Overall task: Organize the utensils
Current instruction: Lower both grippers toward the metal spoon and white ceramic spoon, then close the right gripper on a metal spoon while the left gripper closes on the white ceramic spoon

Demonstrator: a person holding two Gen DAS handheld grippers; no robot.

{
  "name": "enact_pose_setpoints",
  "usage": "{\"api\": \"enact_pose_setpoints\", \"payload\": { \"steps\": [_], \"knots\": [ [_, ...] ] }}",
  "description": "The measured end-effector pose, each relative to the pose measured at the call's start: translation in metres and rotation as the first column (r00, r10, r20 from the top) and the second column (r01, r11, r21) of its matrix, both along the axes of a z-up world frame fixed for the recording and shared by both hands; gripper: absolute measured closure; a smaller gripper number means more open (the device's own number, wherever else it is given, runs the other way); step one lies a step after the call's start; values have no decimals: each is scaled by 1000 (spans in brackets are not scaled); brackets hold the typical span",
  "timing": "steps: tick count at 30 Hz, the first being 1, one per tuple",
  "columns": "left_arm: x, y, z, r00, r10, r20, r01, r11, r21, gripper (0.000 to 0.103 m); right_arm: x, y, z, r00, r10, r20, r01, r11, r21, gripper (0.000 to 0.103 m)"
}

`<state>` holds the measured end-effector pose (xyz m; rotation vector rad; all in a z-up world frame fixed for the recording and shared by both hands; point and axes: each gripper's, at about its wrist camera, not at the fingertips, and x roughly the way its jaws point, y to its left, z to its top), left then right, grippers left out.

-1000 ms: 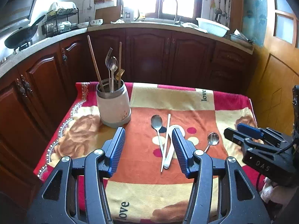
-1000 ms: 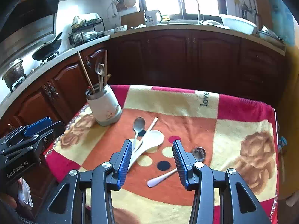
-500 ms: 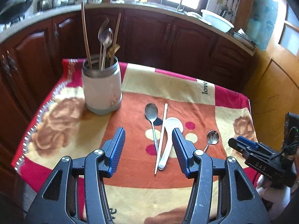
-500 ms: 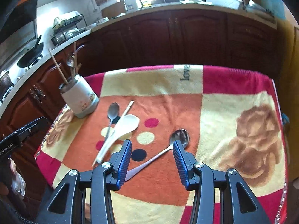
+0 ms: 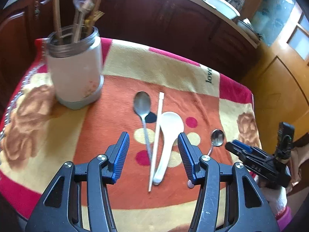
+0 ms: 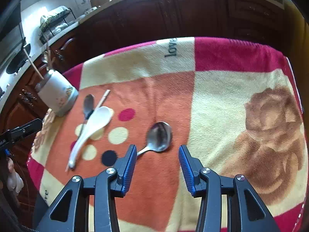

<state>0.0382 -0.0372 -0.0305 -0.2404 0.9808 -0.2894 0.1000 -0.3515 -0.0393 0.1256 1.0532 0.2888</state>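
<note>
Both hand-held grippers agape, empty. Right hand-held gripper (image 6: 156, 165) just above short steel spoon (image 6: 159, 136) on blanket-covered desk (image 6: 222, 96); left hand-held gripper (image 5: 153, 150) over chopstick (image 5: 156, 135) and white spoon (image 5: 169, 133). Straddle handle squarely, pinch low, then carry to holder (image 5: 75, 69).

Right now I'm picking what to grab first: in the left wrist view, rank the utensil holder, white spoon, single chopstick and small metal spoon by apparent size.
1. utensil holder, largest by far.
2. single chopstick, longest loose piece.
3. white spoon, shorter but broader.
4. small metal spoon, smallest, though its handle is partly hidden.
</note>
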Motion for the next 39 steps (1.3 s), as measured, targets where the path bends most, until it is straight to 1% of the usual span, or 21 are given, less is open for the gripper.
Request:
{"api": "enact_pose_setpoints", "payload": {
  "steps": [2,4,5,7,9,11,14,15,17,23,25,27,29,30,31,32,34,36,38,39],
  "knots": [
    [7,-7,-2,999,-31,-8,31,1000,3,51,5,-1,-5,1000,9,6,-9,1000,15,60],
    [16,-18,-5,997,-80,-9,80,996,26,51,9,-1,-8,1000,25,8,-25,999,31,62],
    [20,-23,-5,994,-105,-5,105,994,38,51,11,0,-10,999,34,11,-35,999,37,65],
    [30,-35,-8,986,-164,-6,164,984,73,51,14,2,-12,998,52,19,-53,998,38,65],
    [39,-43,-11,979,-202,-10,202,975,88,51,17,3,-14,997,69,25,-70,997,38,66],
    [50,-52,-16,969,-246,-21,247,963,110,51,19,1,-15,996,78,33,-79,995,56,67],
    [65,-67,-26,945,-326,-39,328,933,150,51,22,-1,-17,996,85,38,-88,993,76,67],
    [68,-71,-28,939,-341,-46,344,926,155,51,23,-2,-18,995,90,35,-92,992,83,67],
    [76,-79,-33,919,-388,-64,394,906,157,51,24,-2,-21,994,102,25,-104,990,94,67],
    [92,-92,-50,878,-461,-127,478,858,189,52,27,-1,-26,992,128,18,-129,986,107,67],
    [94,-93,-55,872,-469,-143,490,844,217,52,28,-1,-26,991,131,20,-132,984,118,67],
    [95,-94,-57,871,-471,-135,490,837,244,52,30,-2,-27,990,137,18,-138,982,127,67],
    [96,-93,-58,869,-475,-137,494,836,238,52,31,-2,-27,990,143,19,-144,981,131,67],
    [96,-94,-57,867,-477,-147,499,837,224,52,32,-3,-27,989,147,19,-148,980,134,67],
    [95,-94,-57,861,-482,-161,507,837,207,55,33,-3,-27,989,149,18,-150,979,135,67],
    [93,-95,-58,853,-491,-180,519,834,188,62,34,-3,-27,988,152,14,-152,978,140,67],
    [89,-97,-58,843,-504,-188,534,826,182,67,36,-4,-27,988,154,7,-153,976,152,67],
    [85,-98,-60,844,-501,-190,532,825,192,73,38,-6,-27,988,156,0,-154,973,175,67],
    [86,-94,-61,853,-483,-196,516,835,189,80,38,-7,-28,987,160,-4,-156,971,184,67],
    [87,-92,-61,855,-479,-199,512,839,183,81,38,-8,-29,987,162,-5,-158,969,188,69]
  ]
}}
